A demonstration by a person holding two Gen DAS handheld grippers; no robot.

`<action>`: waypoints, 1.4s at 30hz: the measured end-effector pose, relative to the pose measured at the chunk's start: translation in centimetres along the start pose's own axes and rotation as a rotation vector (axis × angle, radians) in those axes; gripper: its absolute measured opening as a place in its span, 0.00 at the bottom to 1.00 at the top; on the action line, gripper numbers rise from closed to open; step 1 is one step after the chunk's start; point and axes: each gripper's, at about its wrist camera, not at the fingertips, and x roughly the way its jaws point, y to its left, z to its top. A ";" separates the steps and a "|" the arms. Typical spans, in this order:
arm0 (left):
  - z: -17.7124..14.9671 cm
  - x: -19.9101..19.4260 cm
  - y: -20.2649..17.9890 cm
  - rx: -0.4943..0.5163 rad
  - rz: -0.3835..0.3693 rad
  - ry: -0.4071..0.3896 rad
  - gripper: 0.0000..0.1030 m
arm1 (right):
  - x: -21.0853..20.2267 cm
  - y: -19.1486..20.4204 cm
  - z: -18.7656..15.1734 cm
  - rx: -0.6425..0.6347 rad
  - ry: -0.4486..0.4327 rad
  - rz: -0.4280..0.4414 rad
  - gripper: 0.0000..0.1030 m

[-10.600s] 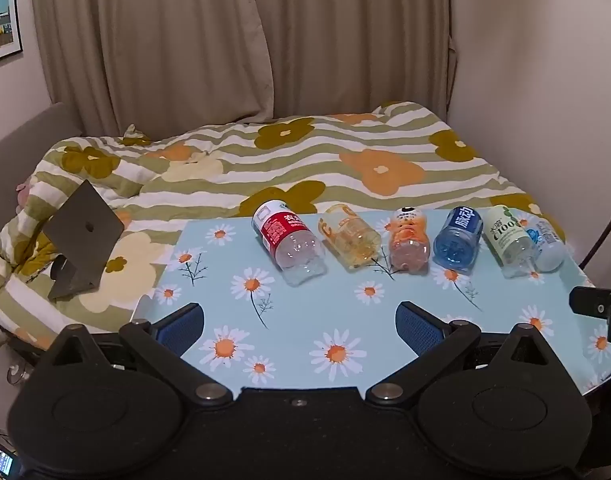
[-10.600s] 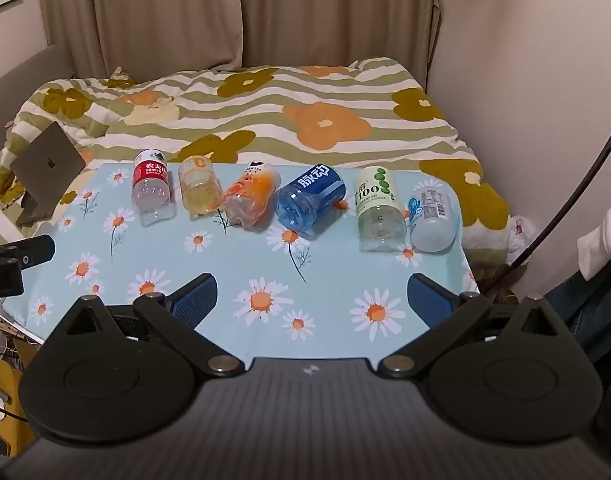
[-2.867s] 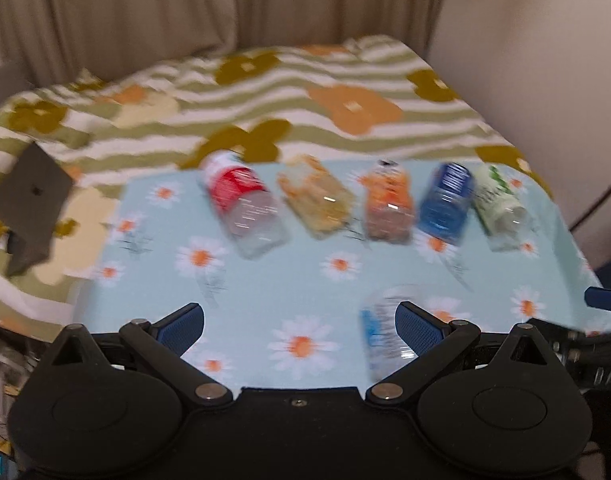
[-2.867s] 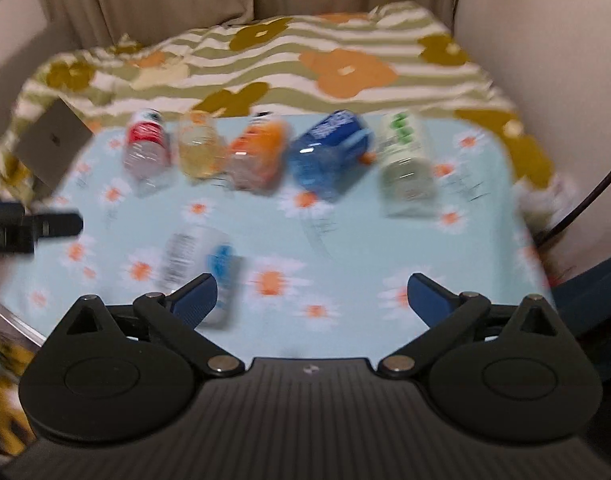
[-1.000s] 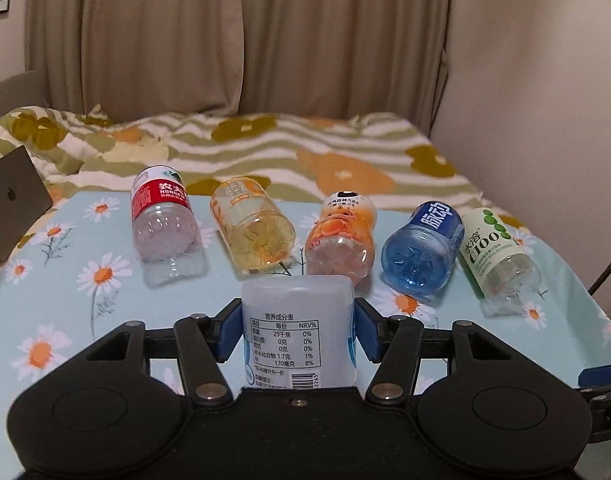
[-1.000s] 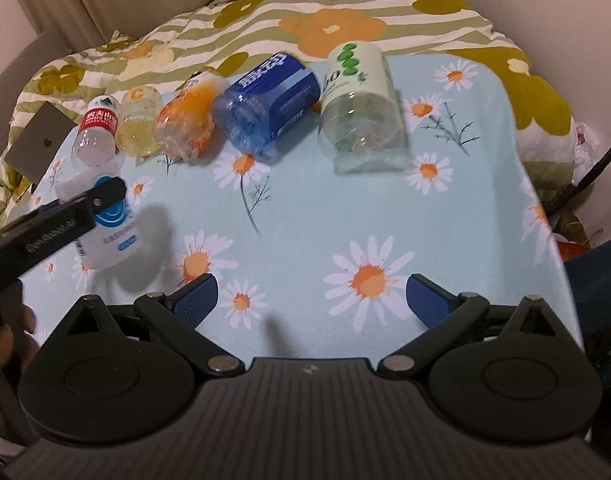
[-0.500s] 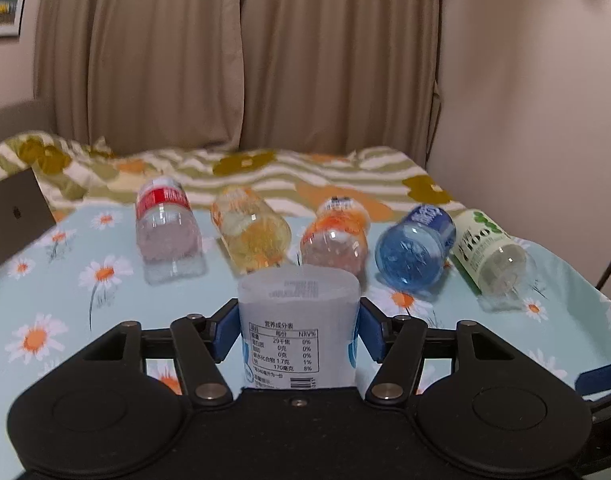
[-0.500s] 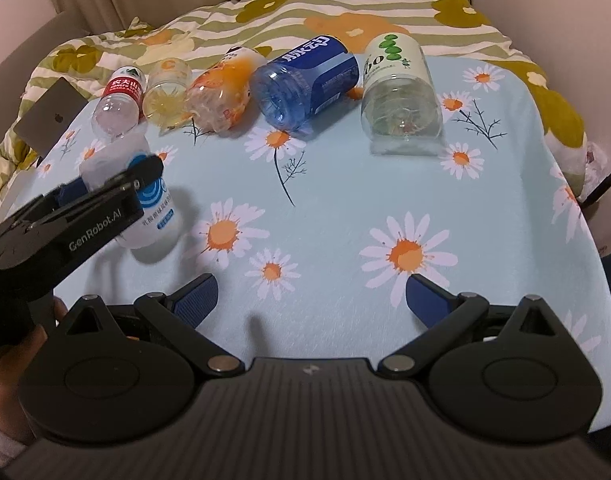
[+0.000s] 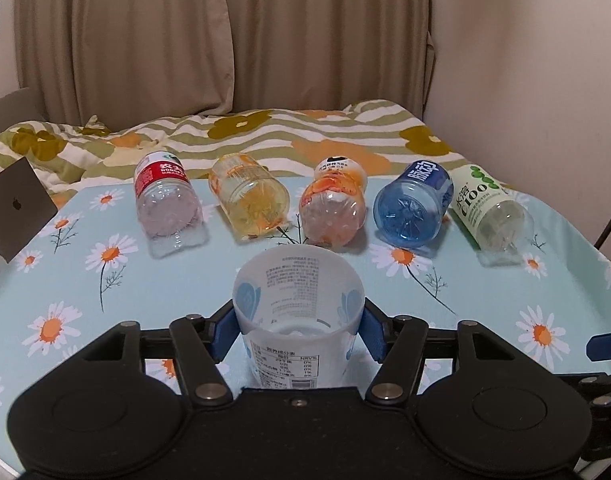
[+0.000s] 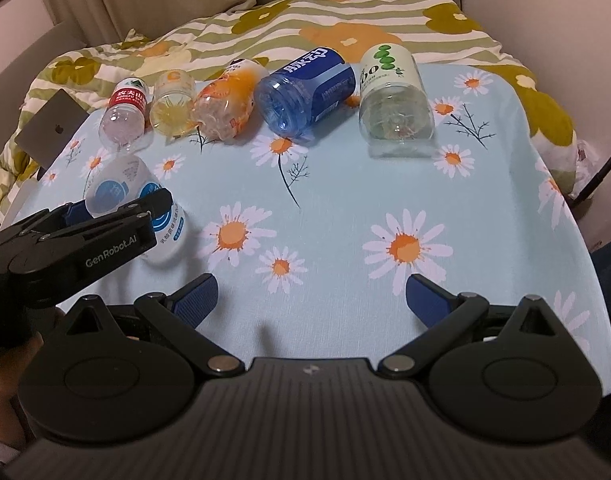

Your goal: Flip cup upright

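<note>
So the cup (image 9: 298,312) is a thin see-through plastic one with a printed label, sitting between the left tongs (image 9: 298,330) near the front-left part of the flowered surface (image 9: 425,300), well apart from the row of 5 bottles behind it. The left tongs are clamped on its sides, blue pads (image 9: 221,334) pressing the wall about halfway up. From the left camera the open mouth points up and slightly toward the lens, so it looks close to upright. In the right camera the cup (image 10: 141,208) seems tilted, though the fisheye warps that corner a lot.

My guess on handling: very light, empty, and the wall is soft enough to dent if you squeeze hard. Slick plastic too, so it could twist in the pads. Mid-body, where it's held now, seems like the sane spot; the rim would fold and the base is narrower.

The right tongs (image 10: 311,294) are spread wide with nothing in them, hovering over the near edge of the surface.

What I can't make out: whether the cup's base is actually touching the surface, since the tongs' body covers it in the left view and the left arm blocks it in the right view. Also can't tell if there's any residue inside.
</note>
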 end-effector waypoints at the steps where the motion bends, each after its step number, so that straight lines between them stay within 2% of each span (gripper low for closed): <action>1: 0.0 0.0 0.1 -0.002 0.000 0.005 0.76 | -0.1 0.0 -0.1 0.003 -0.001 -0.002 1.00; 2: 0.0 0.0 0.2 -0.006 0.000 0.007 0.82 | -0.2 0.0 -0.1 0.007 -0.001 -0.003 1.00; 6: 0.2 -0.2 0.3 -0.008 -0.021 0.001 0.84 | -0.7 -0.1 -0.3 0.016 -0.006 -0.012 1.00; 9: 0.4 -0.5 0.4 -0.008 -0.028 -0.003 0.97 | -1.2 -0.1 -0.4 0.023 -0.014 -0.017 1.00; 10: 0.5 -0.8 0.5 -0.010 -0.030 -0.013 0.99 | -1.4 -0.1 -0.4 0.025 -0.020 -0.020 1.00; 12: 0.6 -1.4 0.6 -0.003 -0.042 -0.024 0.99 | -1.9 0.1 -0.3 0.028 -0.034 -0.025 1.00; 17: 1.5 -2.9 0.9 0.035 -0.032 0.006 0.99 | -4.0 0.6 0.4 0.037 -0.069 -0.027 1.00; 23: 3.9 -7.2 2.8 0.032 -0.049 0.044 1.00 | -7.4 2.5 2.1 0.008 -0.109 -0.052 1.00; 32: 6.9 -11.9 6.3 -0.003 -0.030 0.115 1.00 | -11.1 6.1 3.9 -0.064 -0.142 -0.120 1.00; 42: 6.7 -14.2 9.0 -0.034 -0.012 0.113 1.00 | -11.8 7.8 2.9 -0.076 -0.140 -0.162 1.00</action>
